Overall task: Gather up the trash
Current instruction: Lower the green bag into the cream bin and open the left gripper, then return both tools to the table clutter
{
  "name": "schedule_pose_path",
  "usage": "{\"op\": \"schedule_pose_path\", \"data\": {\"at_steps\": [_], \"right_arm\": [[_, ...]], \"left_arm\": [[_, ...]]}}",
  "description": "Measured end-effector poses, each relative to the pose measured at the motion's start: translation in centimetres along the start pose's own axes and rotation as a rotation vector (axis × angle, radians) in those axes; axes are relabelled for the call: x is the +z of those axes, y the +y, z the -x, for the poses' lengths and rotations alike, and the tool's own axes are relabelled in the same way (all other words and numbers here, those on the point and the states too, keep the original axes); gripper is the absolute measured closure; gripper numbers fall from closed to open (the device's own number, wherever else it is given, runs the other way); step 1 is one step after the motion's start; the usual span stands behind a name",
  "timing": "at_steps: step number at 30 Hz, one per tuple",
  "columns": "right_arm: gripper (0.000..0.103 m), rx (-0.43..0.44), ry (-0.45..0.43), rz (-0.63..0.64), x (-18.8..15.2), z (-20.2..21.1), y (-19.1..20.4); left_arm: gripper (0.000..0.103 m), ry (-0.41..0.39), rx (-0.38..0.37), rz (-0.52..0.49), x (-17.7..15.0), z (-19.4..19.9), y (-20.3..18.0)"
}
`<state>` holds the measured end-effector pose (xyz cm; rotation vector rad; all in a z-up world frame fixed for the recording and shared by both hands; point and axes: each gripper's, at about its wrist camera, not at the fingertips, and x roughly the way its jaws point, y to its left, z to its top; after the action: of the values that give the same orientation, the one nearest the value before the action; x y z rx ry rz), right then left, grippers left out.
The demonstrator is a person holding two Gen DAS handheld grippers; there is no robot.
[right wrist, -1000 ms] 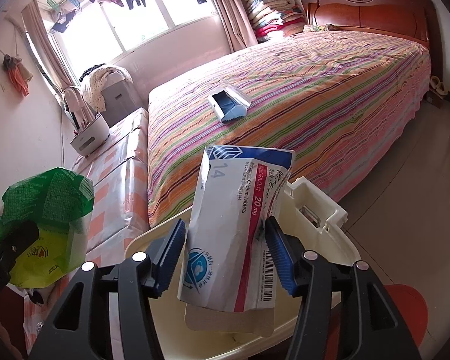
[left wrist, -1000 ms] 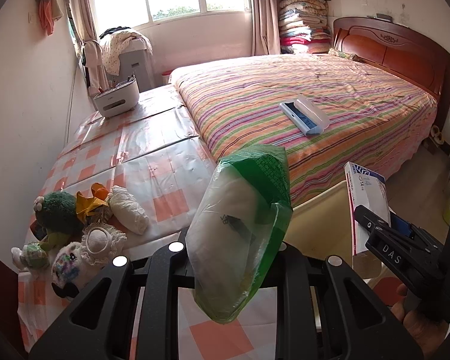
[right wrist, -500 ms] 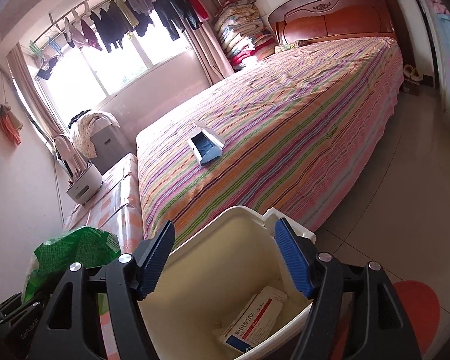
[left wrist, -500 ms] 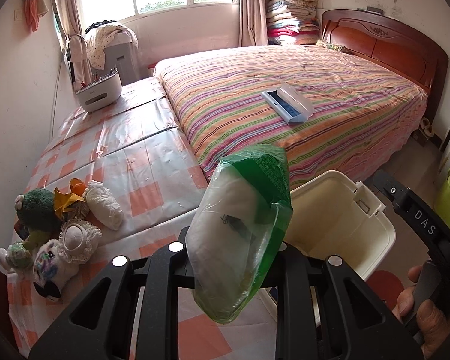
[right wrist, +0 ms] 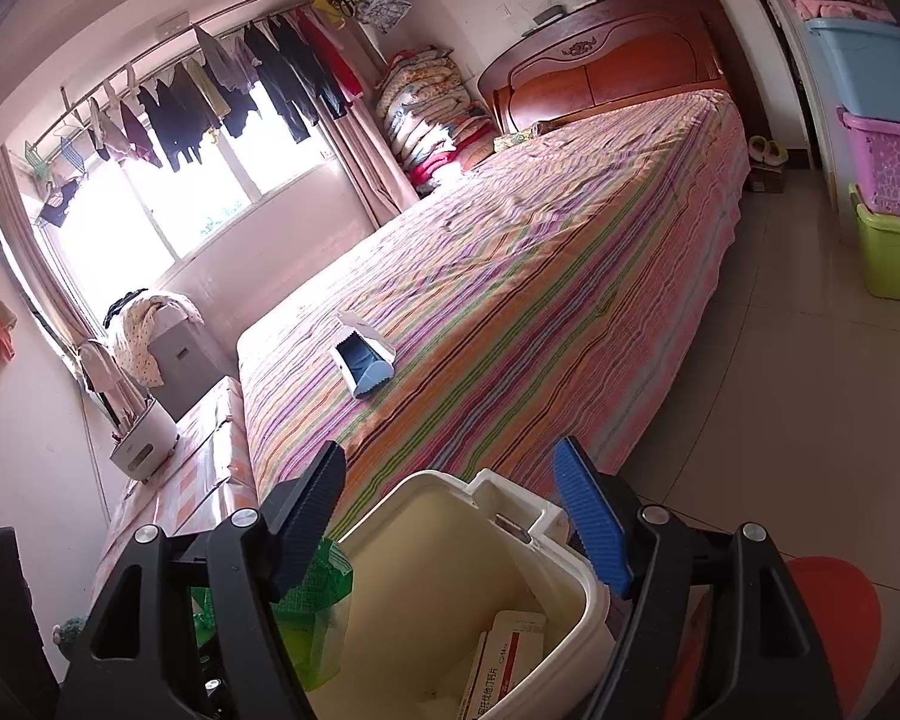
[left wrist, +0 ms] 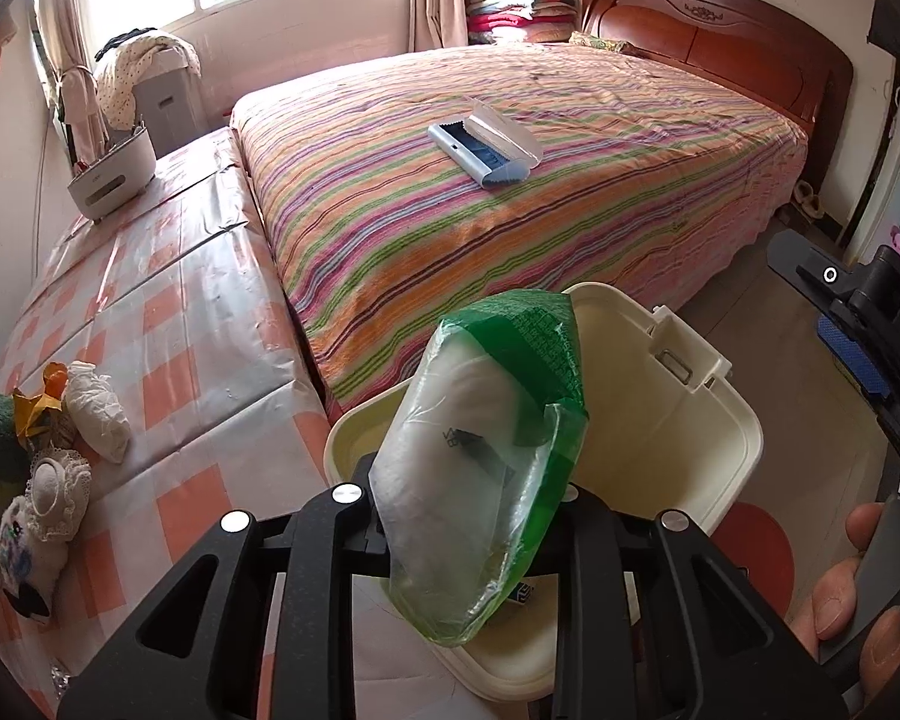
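A green and clear plastic bag (left wrist: 486, 450) stands between the fingers of my left gripper (left wrist: 468, 498), just above the near rim of the cream trash bin (left wrist: 744, 420). The jaws are opening, and the bag still sits gripped at its lower part. In the right wrist view my right gripper (right wrist: 450, 462) hovers over the bin (right wrist: 576, 576) with its jaws opening and nothing between the blue pads (right wrist: 594, 516). A red and white medicine box (right wrist: 510, 648) lies inside the bin. The bag (right wrist: 312, 600) shows at the bin's left edge.
The striped bed (left wrist: 510, 228) carries a blue and white case (left wrist: 486, 147). The checked table (left wrist: 168, 324) holds plush toys (left wrist: 24, 468), a crumpled white wad (left wrist: 99, 411) and a white container (left wrist: 111, 174). A red disc (right wrist: 834, 618) lies on the floor. Stacked plastic crates (right wrist: 888, 180) stand at the right.
The right gripper let go of the medicine box, which dropped into the bin, and its jaws spread wider. The left gripper carried the bag down and over the bin's rim.
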<state>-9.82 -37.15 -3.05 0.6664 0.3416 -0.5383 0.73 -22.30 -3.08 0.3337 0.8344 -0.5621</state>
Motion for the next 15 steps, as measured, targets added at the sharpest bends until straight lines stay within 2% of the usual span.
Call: {"op": "schedule_pose_path", "data": {"at_steps": [4, 6, 8, 10, 15], "right_arm": [[0.030, -0.012, -0.011, 0.011, -0.1, 0.2, 0.3], [0.030, -0.018, -0.012, 0.014, -0.2, 0.1, 0.4], [0.030, -0.022, -0.009, 0.018, -0.3, 0.1, 0.4], [0.030, -0.024, -0.008, 0.023, -0.3, 0.1, 0.6], [0.030, -0.030, -0.008, 0.051, -0.7, 0.1, 1.4]], "left_arm": [[0.071, 0.000, -0.018, -0.024, -0.1, -0.4, -0.6], [0.059, -0.007, -0.018, -0.034, -0.2, -0.3, -0.8], [0.040, -0.015, -0.027, -0.042, -0.2, 0.0, -0.8], [0.029, -0.041, -0.016, -0.048, -0.3, 0.6, -0.9], [0.027, -0.075, 0.004, -0.055, -0.5, 1.8, 0.0]]}}
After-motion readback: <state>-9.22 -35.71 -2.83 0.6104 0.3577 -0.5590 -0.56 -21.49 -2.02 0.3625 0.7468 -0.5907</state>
